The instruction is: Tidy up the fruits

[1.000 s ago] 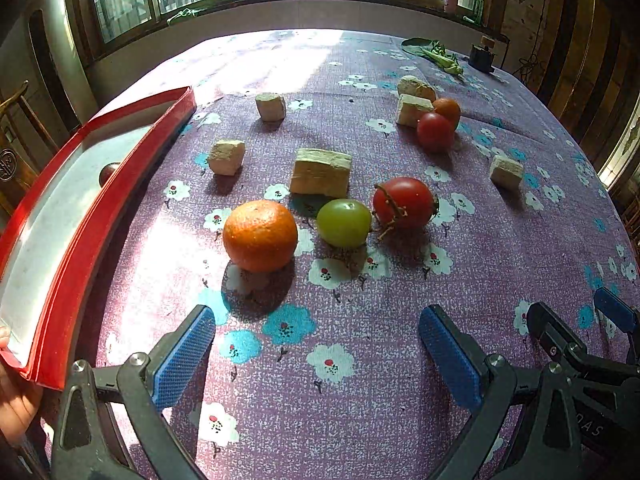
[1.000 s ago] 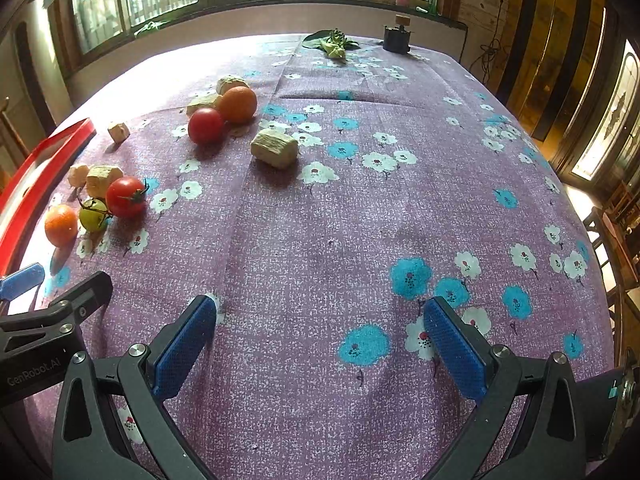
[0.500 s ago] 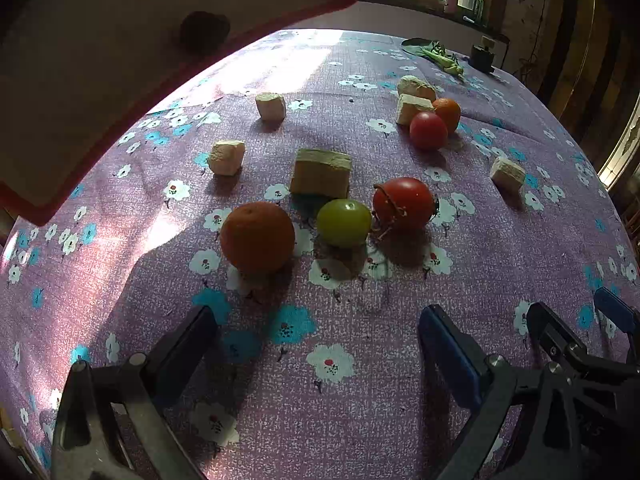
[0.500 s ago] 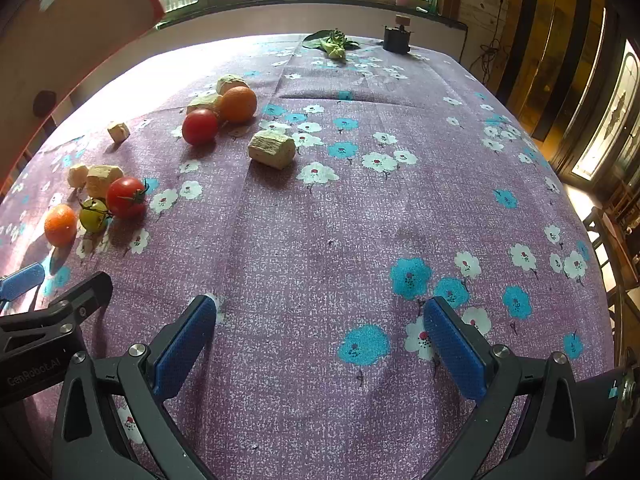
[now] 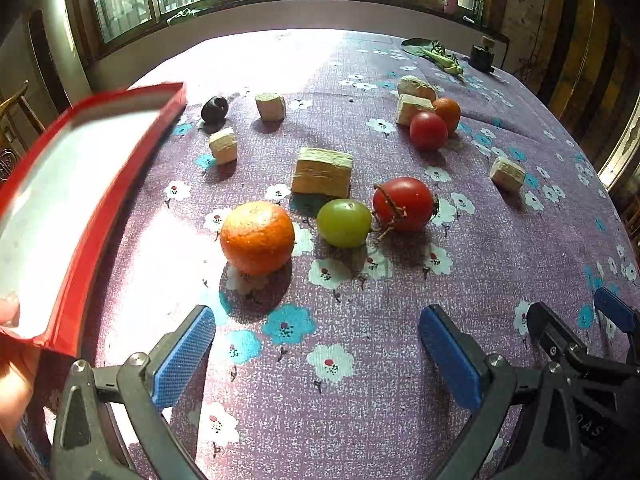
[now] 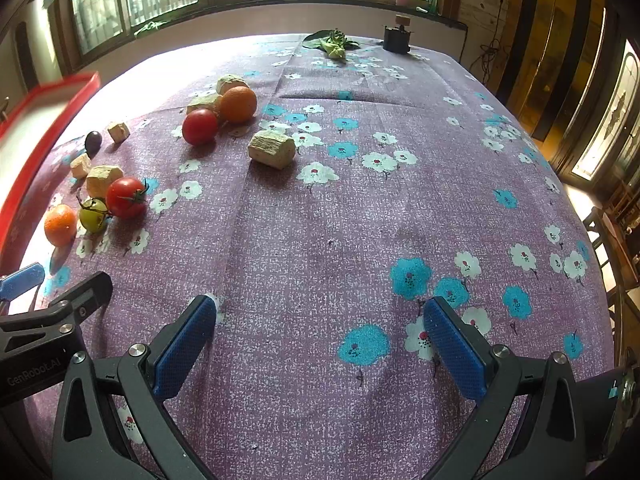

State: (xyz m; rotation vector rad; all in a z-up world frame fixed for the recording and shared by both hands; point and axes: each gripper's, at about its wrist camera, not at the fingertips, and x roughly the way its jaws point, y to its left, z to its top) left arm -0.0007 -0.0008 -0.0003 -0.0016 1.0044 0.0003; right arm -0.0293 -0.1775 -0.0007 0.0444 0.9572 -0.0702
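Left gripper (image 5: 316, 344) wide open, empty; orange (image 5: 257, 237) lies dead ahead on the desk (image 5: 400, 400), just left of centre, red tray (image 5: 120, 184) further left. Right gripper (image 6: 320, 336) also open, empty (fruit well off to its left), so left is nearer.

The red tray (image 5: 80, 216) is motion-blurred and cut off at the left edge, as is a hand (image 5: 8, 360) holding it.
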